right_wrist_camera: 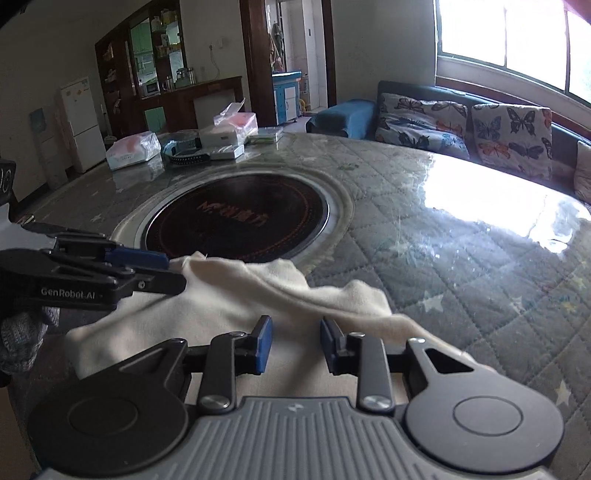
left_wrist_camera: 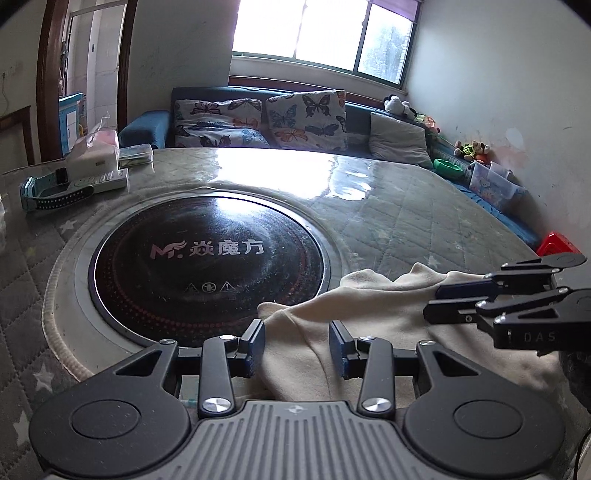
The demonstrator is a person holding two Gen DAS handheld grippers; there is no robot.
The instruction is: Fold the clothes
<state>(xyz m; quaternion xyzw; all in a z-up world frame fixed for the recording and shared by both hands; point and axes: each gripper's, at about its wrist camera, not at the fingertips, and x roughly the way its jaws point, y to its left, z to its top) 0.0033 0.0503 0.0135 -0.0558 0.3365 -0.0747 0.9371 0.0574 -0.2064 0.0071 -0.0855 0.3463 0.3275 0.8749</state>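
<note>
I am looking at a cream garment (left_wrist_camera: pixel 369 314), lying rumpled on the near edge of the table (left_wrist_camera: pixel 406 206), with one corner lapping over the rim of the round black cooktop (left_wrist_camera: pixel 207 266) set into the tabletop. A raised ridge of cloth is running across it, seen best from the right wrist camera.

My left gripper (left_wrist_camera: pixel 297 345) is sitting over the garment on the near side of the cooktop, its jaws standing partly apart with cloth lying between the blue pads; I cannot tell whether the pads are pressing on it. In the right wrist view its tips are meeting the cloth's corner right at the cooktop's near edge. My right gripper (right_wrist_camera: pixel 295 345) is hovering over the garment further from the cooktop, jaws also partly apart and not closed on anything, the cloth lying below them.

The table is wearing a grey quilted cover with pale stars under a clear glossy sheet that is catching strong glare from the window (left_wrist_camera: pixel 321 33). Beyond the cooktop, on the far left of the table, a white tissue box (left_wrist_camera: pixel 94 157), a remote control (left_wrist_camera: pixel 99 181) and a blue watch (left_wrist_camera: pixel 40 194) are lying together. Behind the cooktop a dark blue sofa (left_wrist_camera: pixel 147 129) is carrying butterfly-print cushions (left_wrist_camera: pixel 303 118), with soft toys (left_wrist_camera: pixel 472 149) along the wall. In the right wrist view a white fridge (right_wrist_camera: pixel 79 122) and a dark wooden cabinet (right_wrist_camera: pixel 147 74) are standing past the table.
</note>
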